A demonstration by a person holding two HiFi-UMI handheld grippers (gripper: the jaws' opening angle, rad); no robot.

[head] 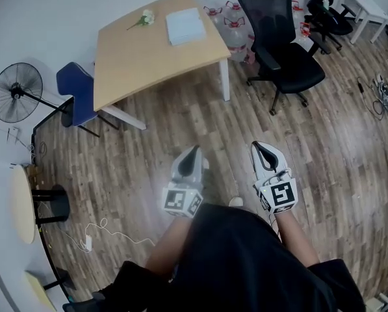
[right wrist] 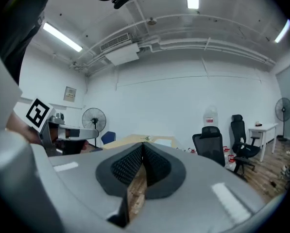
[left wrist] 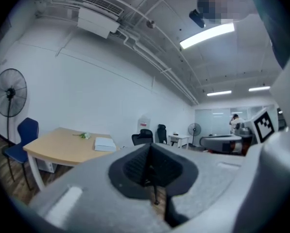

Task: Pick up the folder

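Observation:
A pale blue-white folder lies flat on the wooden table at the far side of the room, next to a small flower. It shows small in the left gripper view as a folder on the table. My left gripper and right gripper hang level over the wood floor, well short of the table, side by side. Both are shut with nothing between the jaws. In the right gripper view the table is just visible behind the jaw tips.
A black office chair stands right of the table, with water bottles behind it. A blue chair and a standing fan are at the left. A white desk sits at the far right. Cables lie on the floor.

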